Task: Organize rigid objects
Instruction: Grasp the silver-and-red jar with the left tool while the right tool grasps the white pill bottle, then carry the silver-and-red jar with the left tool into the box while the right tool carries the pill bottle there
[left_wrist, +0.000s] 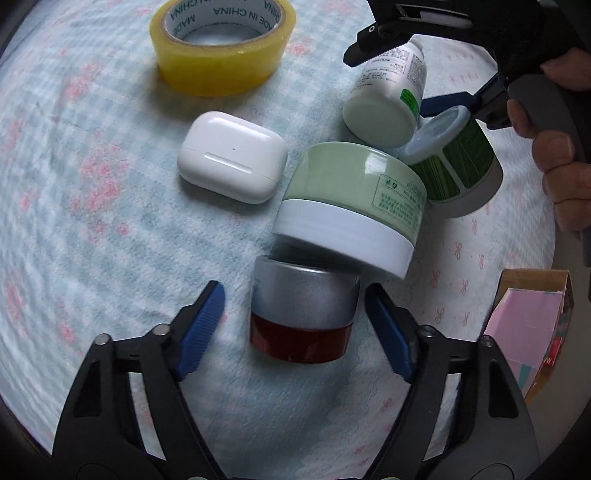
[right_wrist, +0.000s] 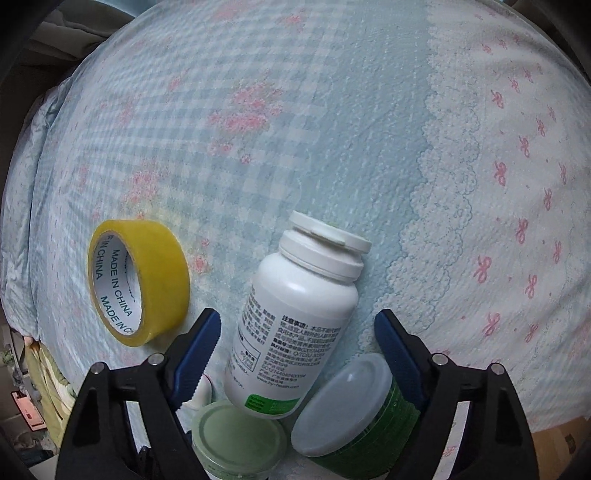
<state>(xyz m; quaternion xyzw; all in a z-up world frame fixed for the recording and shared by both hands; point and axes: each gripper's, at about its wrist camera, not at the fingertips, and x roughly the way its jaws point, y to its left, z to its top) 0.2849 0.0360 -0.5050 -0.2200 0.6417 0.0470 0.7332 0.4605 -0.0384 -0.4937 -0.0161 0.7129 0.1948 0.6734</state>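
Your left tool (left_wrist: 293, 317) fills the bottom of the left wrist view, its blue pads spread apart on either side of the silver and red jar (left_wrist: 303, 314), which sits between them low in the frame. Neither pad appears to touch it. That straddle reads as a lineup for a grasp, so the jar is likely your next pick.

Just above it, the pale green jar (left_wrist: 351, 206) tilts with its white base resting on the silver jar's top edge, so lifting the lower one may tip it. Further up and right, the white bottle (left_wrist: 388, 99) lies on its side against the green jar, and the green striped tub (left_wrist: 458, 162) leans beside them at the right. These four are bunched together and touching, which suggests a gathered pile rather than a finished arrangement.

Your right tool (right_wrist: 297, 343) is also apart, at the bottom of the right wrist view, with the white bottle lying between its pads and pointing cap-up toward the frame's middle. The pads look clear of the bottle's sides. The green striped tub sits by the right pad, the pale green jar below the bottle.

The white earbud case (left_wrist: 232, 162) lies alone left of centre in the left view, and the yellow tape roll (left_wrist: 221, 44) sits well apart at the upper left. Everything rests on the checked bed cover (left_wrist: 92, 240); a cardboard box (left_wrist: 532, 321) shows at the lower right edge.
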